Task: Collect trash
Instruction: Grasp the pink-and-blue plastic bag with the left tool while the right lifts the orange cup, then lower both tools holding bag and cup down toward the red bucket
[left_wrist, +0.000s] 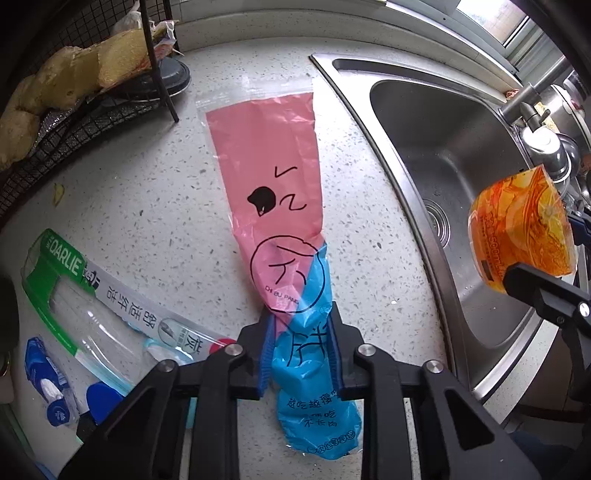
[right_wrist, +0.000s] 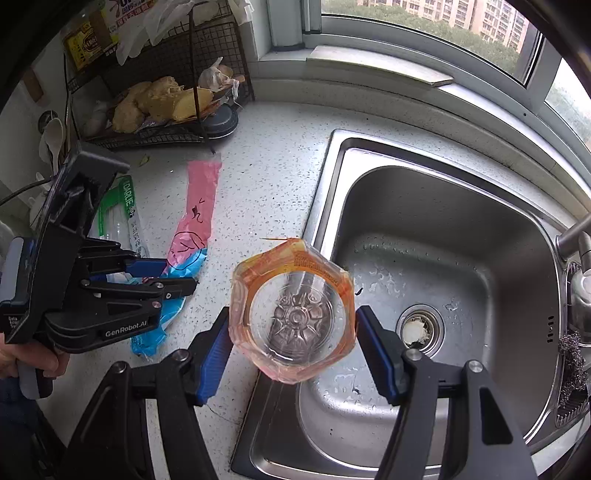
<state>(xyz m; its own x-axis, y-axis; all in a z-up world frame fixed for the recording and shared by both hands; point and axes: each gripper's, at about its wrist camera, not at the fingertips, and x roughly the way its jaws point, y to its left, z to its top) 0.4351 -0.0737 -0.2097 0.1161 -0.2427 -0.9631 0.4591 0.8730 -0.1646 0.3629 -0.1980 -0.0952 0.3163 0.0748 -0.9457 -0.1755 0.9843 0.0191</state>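
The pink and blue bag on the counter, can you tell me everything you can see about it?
The pink and blue plastic bag is a long, thin, crinkly wrapper lying flat on the speckled countertop beside the steel sink. Its far part is pink with a clear sealed strip at the end, and its near part is blue. Black drawings, a circle and printed characters mark it. The left gripper pinches the blue part between its blue pads, bunching it narrow there.

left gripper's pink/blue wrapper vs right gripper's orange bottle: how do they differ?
The pink and blue wrapper is flat, limp film; the orange-labelled bottle is a rigid clear cylinder. The wrapper lies on the countertop; the bottle hangs in the air at the sink edge. Shared: each sits between blue gripper pads, left gripper and right gripper.
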